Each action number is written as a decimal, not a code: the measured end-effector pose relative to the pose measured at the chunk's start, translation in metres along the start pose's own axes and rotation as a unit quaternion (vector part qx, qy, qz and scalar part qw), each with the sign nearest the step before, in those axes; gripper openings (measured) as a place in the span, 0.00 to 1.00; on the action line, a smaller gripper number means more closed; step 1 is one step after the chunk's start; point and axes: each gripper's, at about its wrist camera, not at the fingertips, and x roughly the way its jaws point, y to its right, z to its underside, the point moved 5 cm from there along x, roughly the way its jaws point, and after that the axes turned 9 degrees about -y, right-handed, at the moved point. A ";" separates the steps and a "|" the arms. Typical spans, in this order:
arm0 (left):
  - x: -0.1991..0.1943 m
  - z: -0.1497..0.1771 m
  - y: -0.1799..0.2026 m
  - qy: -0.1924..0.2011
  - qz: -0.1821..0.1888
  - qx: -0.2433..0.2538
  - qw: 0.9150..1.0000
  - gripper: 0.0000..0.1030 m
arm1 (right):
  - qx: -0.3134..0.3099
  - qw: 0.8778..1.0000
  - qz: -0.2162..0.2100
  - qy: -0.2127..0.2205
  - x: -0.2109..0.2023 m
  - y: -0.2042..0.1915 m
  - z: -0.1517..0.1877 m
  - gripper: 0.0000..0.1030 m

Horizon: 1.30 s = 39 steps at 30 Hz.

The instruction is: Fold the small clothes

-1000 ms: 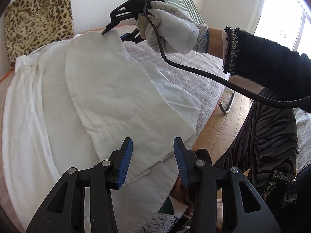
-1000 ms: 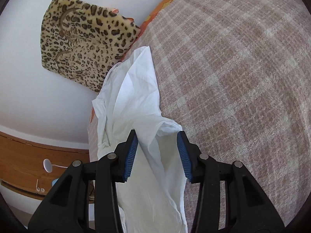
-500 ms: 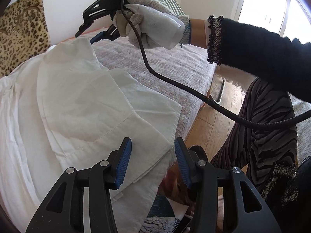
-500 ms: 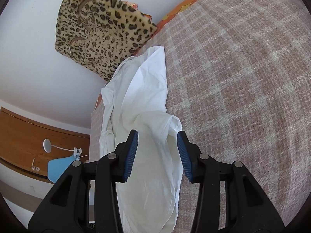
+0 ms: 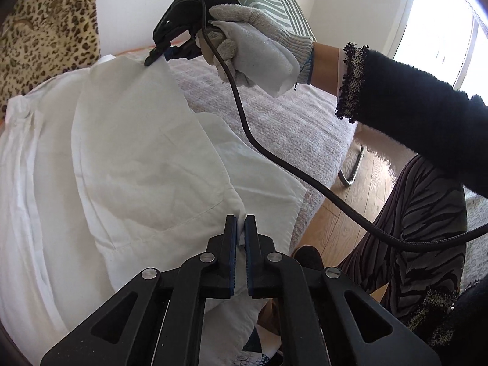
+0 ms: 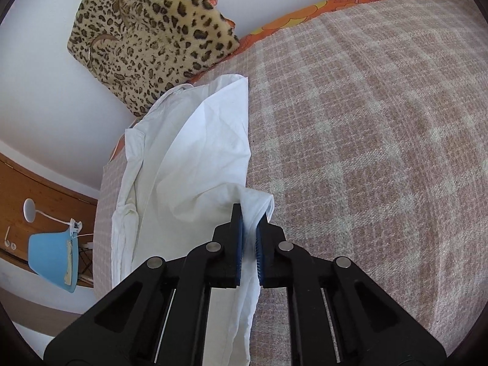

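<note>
A white garment lies spread on the bed, which has a checked pinkish cover, near a leopard-print cushion at the wall. The left gripper has just closed its fingers, and now they pinch the near corner of the upper cloth layer, with only a thin fold of fabric between the blue pads. The right gripper has also just closed; in its own view the fingers press on a raised fold of the same garment. In the left wrist view this right gripper, held by a gloved hand, grips the far corner at the top edge of the cloth, and its black cable hangs across the bed.

Both corners belong to one edge of the top layer, so this grip probably serves to lift that edge evenly and carry it over for a fold. Holding at two ends keeps the cloth stretched, so it should not sag or wrinkle in the middle. The fold itself is not yet done.
</note>
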 end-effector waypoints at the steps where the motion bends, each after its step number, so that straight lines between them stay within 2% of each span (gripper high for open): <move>1: -0.002 -0.003 0.001 0.005 0.018 -0.011 1.000 0.03 | -0.002 1.000 0.006 0.003 -0.001 0.000 -0.002 0.07; 4: -0.007 -0.013 0.009 0.021 0.057 -0.029 0.998 0.03 | 0.000 1.000 0.009 0.009 -0.002 0.000 -0.006 0.05; 7: 0.001 -0.020 0.019 0.022 0.059 -0.015 0.998 0.03 | -0.003 1.000 0.023 0.011 0.000 0.002 -0.009 0.05; 9: 0.015 -0.017 0.021 0.000 0.058 -0.006 0.998 0.03 | 0.000 1.000 0.030 0.006 0.005 0.005 -0.009 0.05; 12: 0.026 -0.007 0.027 -0.038 0.065 -0.006 0.997 0.14 | -0.012 0.999 0.049 -0.007 0.014 0.007 -0.007 0.05; 15: 0.010 0.002 0.032 -0.033 0.055 0.011 0.998 0.14 | -0.016 0.999 0.033 -0.027 0.010 0.011 -0.004 0.06; 17: -0.008 0.004 0.028 -0.017 0.052 0.004 0.998 0.19 | -0.013 0.999 0.026 -0.042 0.002 0.014 -0.001 0.11; 18: -0.019 0.005 0.024 -0.001 0.045 0.001 0.999 0.23 | -0.016 0.999 0.032 -0.035 -0.007 0.014 -0.001 0.12; 20: -0.037 0.004 0.011 0.028 0.015 -0.007 0.999 0.23 | -0.029 0.998 0.047 -0.008 -0.028 0.008 -0.001 0.13; 23: -0.047 -0.001 -0.013 0.050 -0.003 -0.032 0.998 0.23 | -0.065 0.997 0.038 0.023 -0.051 -0.015 0.000 0.12; 26: -0.039 -0.005 -0.028 0.051 -0.008 -0.059 0.997 0.23 | -0.103 0.995 0.011 0.011 -0.044 -0.044 0.002 0.12; 29: -0.027 -0.006 -0.035 0.034 -0.014 -0.076 0.996 0.23 | -0.129 0.991 0.040 -0.013 -0.013 -0.062 0.004 0.12; 31: -0.019 0.000 -0.046 0.013 0.016 -0.113 0.993 0.23 | -0.135 0.989 0.050 -0.025 0.008 -0.067 0.004 0.12; 33: -0.009 0.007 -0.058 -0.002 0.057 -0.166 0.985 0.23 | -0.130 0.990 0.055 -0.030 0.023 -0.068 0.002 0.13; 35: -0.003 0.013 -0.064 -0.001 0.084 -0.192 0.978 0.20 | -0.129 0.989 0.062 -0.033 0.034 -0.068 0.001 0.13; 37: -0.005 0.013 -0.062 0.010 0.113 -0.201 0.973 0.05 | -0.129 0.989 0.067 -0.036 0.039 -0.065 0.002 0.12; 38: -0.010 0.012 -0.061 0.023 0.146 -0.210 0.966 0.05 | -0.127 0.989 0.068 -0.036 0.040 -0.063 0.001 0.12; 39: -0.017 0.009 -0.058 0.041 0.188 -0.225 0.955 0.05 | -0.123 0.990 0.067 -0.036 0.040 -0.060 0.001 0.12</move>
